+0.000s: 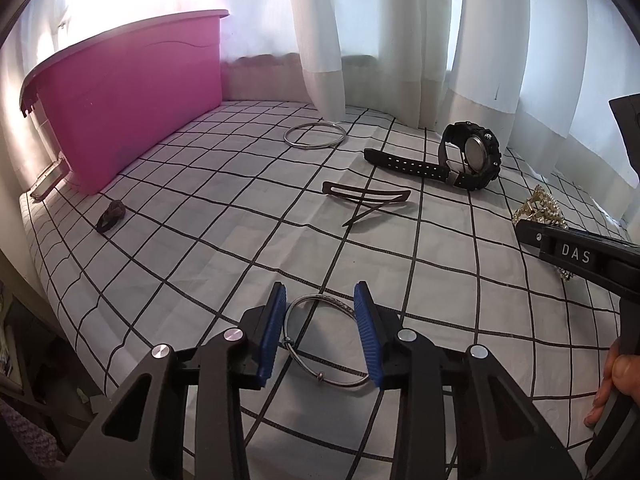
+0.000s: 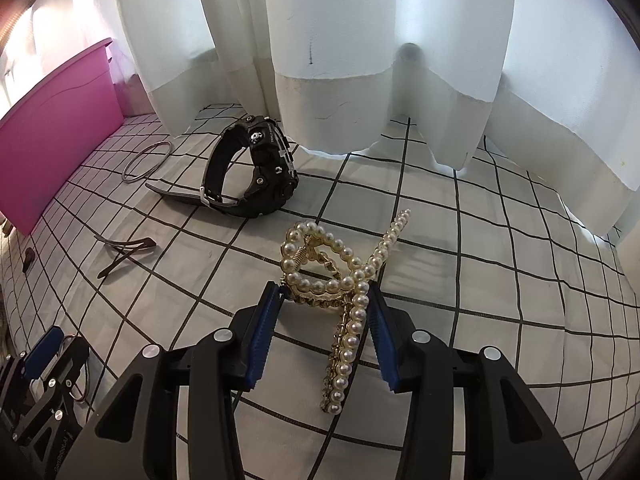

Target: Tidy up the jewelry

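Jaws parted both sides, straddling bangle [image 1: 326, 344] and pearl clip [image 2: 340, 280]. Looks light, stiff, slippery; pinch across the rim

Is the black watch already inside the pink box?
No, the black watch lies on the checked sheet, apart from the pink box.

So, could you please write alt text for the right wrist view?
The right gripper, jaws open, straddles a pearl hair claw on a checked cloth. Behind lie a black watch and a pink bin.
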`<state>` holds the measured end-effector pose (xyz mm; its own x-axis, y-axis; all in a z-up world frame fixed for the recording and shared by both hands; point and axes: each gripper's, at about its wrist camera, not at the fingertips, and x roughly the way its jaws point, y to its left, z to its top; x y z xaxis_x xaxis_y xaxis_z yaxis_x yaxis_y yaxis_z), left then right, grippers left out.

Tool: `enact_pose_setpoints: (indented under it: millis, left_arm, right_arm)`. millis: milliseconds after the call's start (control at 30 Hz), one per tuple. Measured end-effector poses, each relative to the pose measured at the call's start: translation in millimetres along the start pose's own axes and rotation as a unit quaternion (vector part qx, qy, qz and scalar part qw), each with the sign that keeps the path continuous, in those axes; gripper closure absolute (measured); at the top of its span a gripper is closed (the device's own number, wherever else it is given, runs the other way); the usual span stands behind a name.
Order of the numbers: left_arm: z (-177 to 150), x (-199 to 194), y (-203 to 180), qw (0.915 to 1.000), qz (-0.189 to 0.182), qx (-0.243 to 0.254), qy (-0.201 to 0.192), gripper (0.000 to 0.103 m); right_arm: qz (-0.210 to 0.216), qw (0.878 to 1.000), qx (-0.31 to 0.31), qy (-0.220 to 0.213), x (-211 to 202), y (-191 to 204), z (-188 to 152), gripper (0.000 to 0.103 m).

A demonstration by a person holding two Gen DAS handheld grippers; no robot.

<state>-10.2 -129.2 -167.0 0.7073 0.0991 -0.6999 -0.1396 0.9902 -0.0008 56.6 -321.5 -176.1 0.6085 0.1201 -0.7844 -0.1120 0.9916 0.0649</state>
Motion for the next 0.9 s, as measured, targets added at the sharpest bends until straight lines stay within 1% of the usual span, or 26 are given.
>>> enact_pose_setpoints:
  millis: [33,67,167,433,567,667,733,767,833,867,900]
  left_arm:
    - [1.1,0.6,1.7,1.0000,-0.001,0.000,0.002,0.098]
    - [1.6,2.1,2.6,0.9999,-0.010,0.000,0.008,0.102]
    - [1.5,1.3,1.1,0.9999,-0.006,0.011,0.001,0.102]
    - [6.0,3.0,6.2,0.9998,-0.018,-0.002,0.008,0.102]
    - [7.5,4.3,9.2,0.9999,-0.008,-0.006,0.014,0.102]
    - [6.6,5.6,6.7,0.9998,-0.003,0.005,0.017,0.102]
    - [6.5,4.7,4.7,0.9998,-0.007,0.006,0.017,0.101]
    - [6.5,3.8,3.6,0.9998,-0.006,0.007,0.015,0.099]
    - [6.6,3.2,1.0,0.9999,-0.004,0.011,0.012,0.089]
    - [6.6,3.0,0.3,0.9999,0.000,0.012,0.011,0.076]
    - [6.6,1.4,0.4,0.9999,0.003,0.010,0.005,0.065]
  right_arm:
    - [0.002,1.000,0.002,-0.002,-0.3,0.5,0.3,0.060]
    - [0.005,1.000,0.004,-0.005,-1.6,0.4,0.1,0.060]
    - [0.011,1.000,0.005,-0.004,-3.9,-1.8,-2.8,0.060]
    - [0.016,1.000,0.010,-0.008,-6.2,-2.8,-3.7,0.060]
    - [0.018,1.000,0.012,-0.004,-4.7,-3.3,-3.8,0.060]
    - [0.018,1.000,0.011,-0.002,-3.8,-3.1,-3.4,0.060]
    - [0.016,1.000,0.009,-0.001,-3.1,-2.1,-3.1,0.060]
    - [0.016,1.000,0.009,-0.001,-3.2,-2.0,-3.1,0.060]
    - [0.016,1.000,0.009,-0.001,-3.1,-2.1,-2.8,0.060]
    - [0.016,1.000,0.009,-0.001,-3.2,-2.1,-2.9,0.060]
    - [0.016,1.000,0.008,-0.001,-3.3,-1.9,-2.9,0.060]
